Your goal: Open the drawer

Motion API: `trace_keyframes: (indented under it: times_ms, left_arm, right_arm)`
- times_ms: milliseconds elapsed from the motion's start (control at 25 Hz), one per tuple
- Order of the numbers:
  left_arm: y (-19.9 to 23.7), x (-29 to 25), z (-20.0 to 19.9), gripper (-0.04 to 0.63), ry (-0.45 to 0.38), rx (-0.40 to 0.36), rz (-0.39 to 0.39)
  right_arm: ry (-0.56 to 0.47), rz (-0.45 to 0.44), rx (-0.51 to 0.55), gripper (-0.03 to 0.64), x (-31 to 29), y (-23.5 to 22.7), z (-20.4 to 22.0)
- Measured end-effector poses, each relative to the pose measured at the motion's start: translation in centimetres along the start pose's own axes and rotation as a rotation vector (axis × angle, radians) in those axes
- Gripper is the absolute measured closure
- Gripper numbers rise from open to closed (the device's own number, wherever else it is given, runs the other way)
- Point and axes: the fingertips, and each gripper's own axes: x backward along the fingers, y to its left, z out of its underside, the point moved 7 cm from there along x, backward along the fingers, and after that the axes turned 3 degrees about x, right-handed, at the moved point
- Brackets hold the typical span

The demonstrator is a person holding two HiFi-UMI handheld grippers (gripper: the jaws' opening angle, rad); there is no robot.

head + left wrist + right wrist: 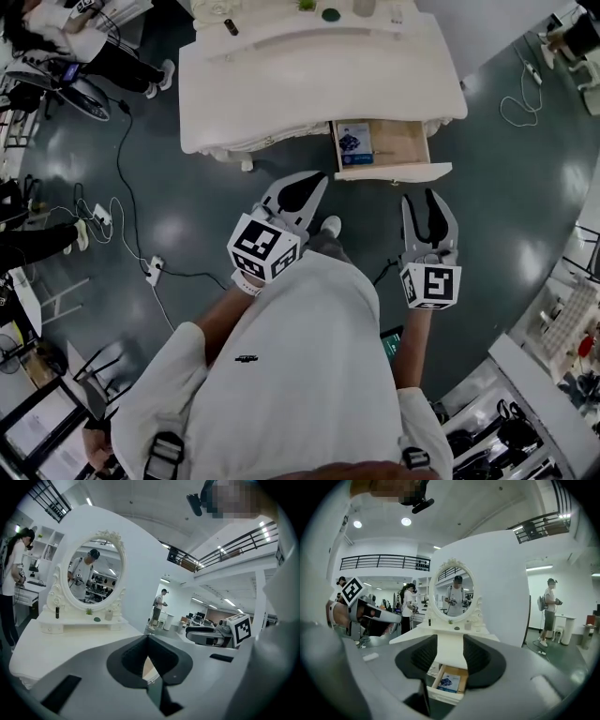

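The white dressing table (309,75) stands ahead of me, and its right-hand drawer (389,150) is pulled out. The wooden inside shows, with a blue-printed booklet (356,142) lying in it. My left gripper (309,187) hovers in front of the table, left of the drawer, with its fingertips touching and nothing between them. My right gripper (424,202) is open and empty, a short way back from the drawer front and not touching it. In the right gripper view the drawer (447,684) shows below and between the pads of the right gripper (450,651). The left gripper (147,641) shows shut in its own view.
An oval mirror (453,590) rises at the table's back, with a dark bottle (231,26) and small green items beside it. Cables and a power strip (155,270) lie on the floor to the left. Other people stand around, and shelving (553,375) runs along the right.
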Motion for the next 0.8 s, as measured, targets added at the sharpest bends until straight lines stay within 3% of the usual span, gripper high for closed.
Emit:
trace_keyframes:
  times_ms: [800]
  left_arm:
    - [-0.6, 2.3, -2.7, 0.586, -0.084, -0.036, -0.022]
  right_arm:
    - [-0.125, 0.009, 0.047, 0.539, 2.1, 1.6, -5.8]
